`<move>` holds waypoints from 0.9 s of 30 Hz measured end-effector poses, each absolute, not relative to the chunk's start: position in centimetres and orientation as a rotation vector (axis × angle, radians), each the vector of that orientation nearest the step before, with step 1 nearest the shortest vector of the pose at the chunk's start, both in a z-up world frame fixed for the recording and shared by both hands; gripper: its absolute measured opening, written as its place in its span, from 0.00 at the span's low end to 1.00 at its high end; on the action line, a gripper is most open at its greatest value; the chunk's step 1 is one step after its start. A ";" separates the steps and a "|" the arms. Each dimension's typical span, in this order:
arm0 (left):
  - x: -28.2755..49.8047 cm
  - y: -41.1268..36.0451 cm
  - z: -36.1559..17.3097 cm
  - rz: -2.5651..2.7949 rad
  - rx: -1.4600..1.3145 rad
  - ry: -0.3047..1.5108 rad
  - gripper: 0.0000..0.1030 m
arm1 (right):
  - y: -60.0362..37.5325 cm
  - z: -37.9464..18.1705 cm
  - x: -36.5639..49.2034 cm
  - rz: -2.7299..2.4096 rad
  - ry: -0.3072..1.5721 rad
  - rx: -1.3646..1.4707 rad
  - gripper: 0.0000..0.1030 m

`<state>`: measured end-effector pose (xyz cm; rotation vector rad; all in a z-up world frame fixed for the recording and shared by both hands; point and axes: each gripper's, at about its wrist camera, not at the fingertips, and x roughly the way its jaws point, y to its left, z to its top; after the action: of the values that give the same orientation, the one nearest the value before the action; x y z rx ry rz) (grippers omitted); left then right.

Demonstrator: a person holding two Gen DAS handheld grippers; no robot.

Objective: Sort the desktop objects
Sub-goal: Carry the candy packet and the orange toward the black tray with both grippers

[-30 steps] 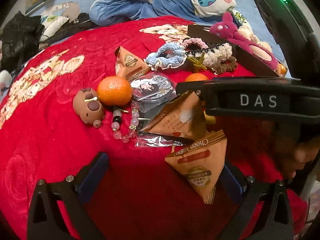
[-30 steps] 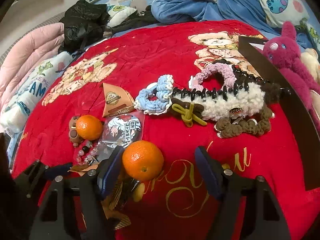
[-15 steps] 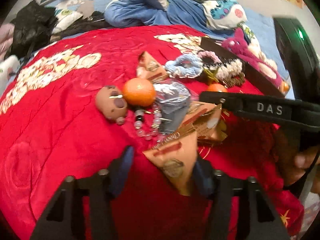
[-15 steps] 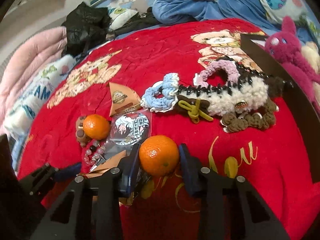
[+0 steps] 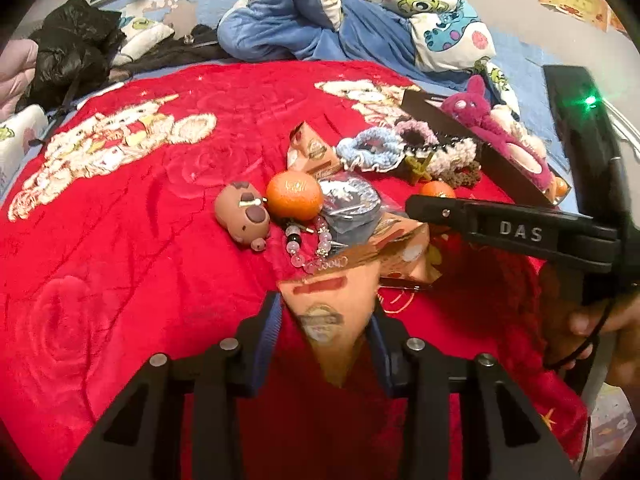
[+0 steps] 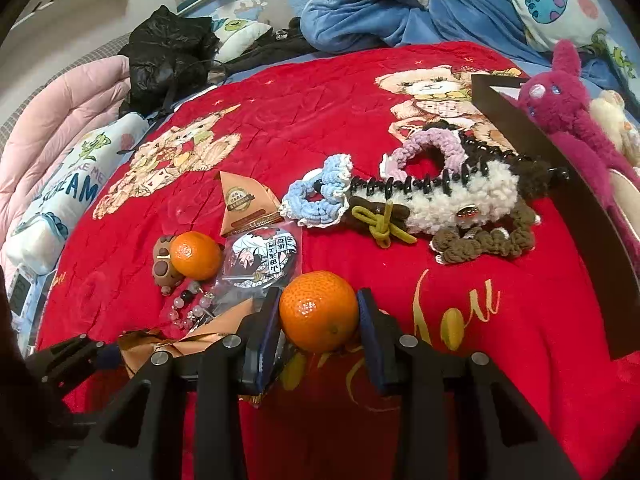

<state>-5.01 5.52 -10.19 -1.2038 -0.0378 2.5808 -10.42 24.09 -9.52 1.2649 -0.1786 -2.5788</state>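
Left gripper (image 5: 326,326), low centre of the left wrist view: jaws have just been closing & now pinch a tan triangular snack packet (image 5: 332,312), point hanging down between the blue pads. Packet looks raised off the red blanket (image 5: 120,280). A second tan packet (image 5: 404,248) lies just up-right of it, partly under the black bar of the other gripper, marked DAS.

Right gripper (image 6: 318,322), low centre of the right wrist view: jaws have just been closing & now press on both sides of an orange mandarin (image 6: 319,311). Can't tell if the fruit is off the blanket yet.

Rest of the pile, right wrist view:
- second mandarin (image 6: 196,255) mid-left, touching a brown capybara toy (image 6: 163,264)
- bead bracelet (image 6: 192,308) just below those two
- round badge in clear wrap (image 6: 260,258) between the two mandarins
- third tan packet (image 6: 242,204) above the badge
- blue scrunchie (image 6: 316,200), pink scrunchie (image 6: 434,146), fluffy white hair clip w/ black teeth (image 6: 452,196), olive knotted tie (image 6: 384,220), brown scrunchie (image 6: 484,240), bunched centre to right
- dark box (image 6: 560,184) along the right edge, magenta plush (image 6: 568,112) inside or behind it, can't tell which

Bedding in blue (image 6: 380,4) & a black bag (image 6: 168,52) sit at the top of the frame. A hand (image 5: 600,320) shows at the right edge of the left wrist view, holding the other gripper's handle.
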 end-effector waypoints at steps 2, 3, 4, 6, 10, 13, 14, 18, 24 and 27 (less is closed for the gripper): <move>-4.3 5.2 -9.6 2.620 -1.190 -0.023 0.35 | 24.3 -9.4 -10.3 -2.577 -0.189 1.269 0.35; -4.1 4.9 -9.3 2.622 -1.183 -0.035 0.35 | 24.5 -9.4 -10.2 -2.577 -0.198 1.268 0.34; -3.8 4.5 -9.0 2.620 -1.179 -0.052 0.35 | 24.6 -9.3 -10.1 -2.579 -0.202 1.269 0.34; -3.4 3.9 -8.8 2.619 -1.183 -0.073 0.34 | 24.9 -9.2 -9.9 -2.583 -0.212 1.269 0.34; -3.1 2.6 -8.6 2.621 -1.204 -0.123 0.33 | 25.2 -9.2 -9.4 -2.588 -0.229 1.275 0.34; -3.3 1.9 -8.4 2.630 -1.225 -0.151 0.33 | 25.3 -8.9 -8.8 -2.600 -0.225 1.285 0.34; -3.4 1.7 -8.3 2.620 -1.229 -0.159 0.33 | 25.3 -8.7 -8.5 -2.608 -0.217 1.288 0.34; -3.5 2.0 -8.4 2.602 -1.255 -0.137 0.33 | 25.4 -8.3 -7.3 -2.621 -0.218 1.287 0.34; -3.5 2.9 -8.6 2.568 -1.273 -0.152 0.34 | 26.3 -8.4 -6.4 -2.625 -0.215 1.310 0.34; -3.5 3.5 -8.3 2.564 -1.261 -0.122 0.34 | 26.7 -8.2 -6.1 -2.637 -0.218 1.304 0.34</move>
<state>-3.49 3.51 -8.27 -1.2612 -0.1220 2.5637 -6.11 26.71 -8.20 1.3035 -0.2181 -2.6370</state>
